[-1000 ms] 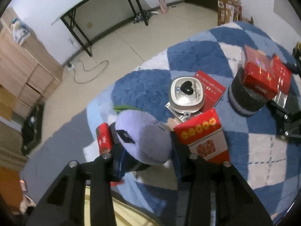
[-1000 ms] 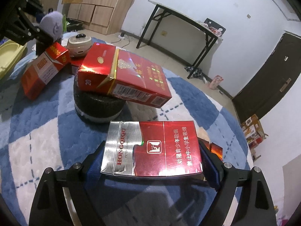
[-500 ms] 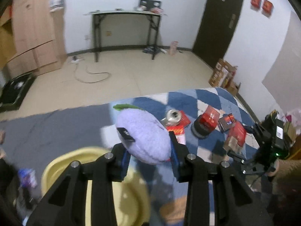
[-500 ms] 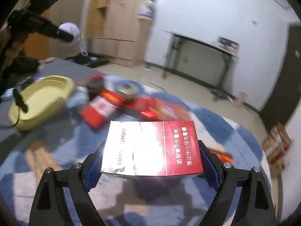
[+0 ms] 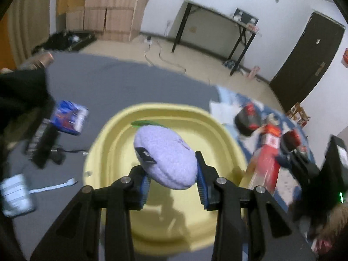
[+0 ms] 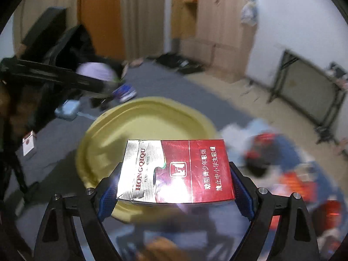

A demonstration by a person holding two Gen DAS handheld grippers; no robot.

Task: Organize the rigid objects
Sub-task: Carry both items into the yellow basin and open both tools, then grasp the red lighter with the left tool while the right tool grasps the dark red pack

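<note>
1. Yellow tub is the biggest thing here. It sits on the gray floor mat, and it shows in the right wrist view too.
2. Blue and white rug lies just beside the tub, to its right. Red boxes lie on it, but they are blurry.
3. Left tongs are closed around a purple soft toy. The blue pads press on both sides of it. The toy hangs in the air over the inside of the tub. It has a small black tag and a green bit at the far end.
4. Right tongs are squeezed onto a red and silver box. The pads touch its left and right ends. The box lies flat, with its printed face up. It is held up over the near edge of the tub.
5. Blue packet lies on the mat to the left of the tub, a little apart from it.
6. Pale blue thing with a strap sits on the mat at the far left, near the edge of the left wrist view. It is too blurry to tell what it is.
</note>
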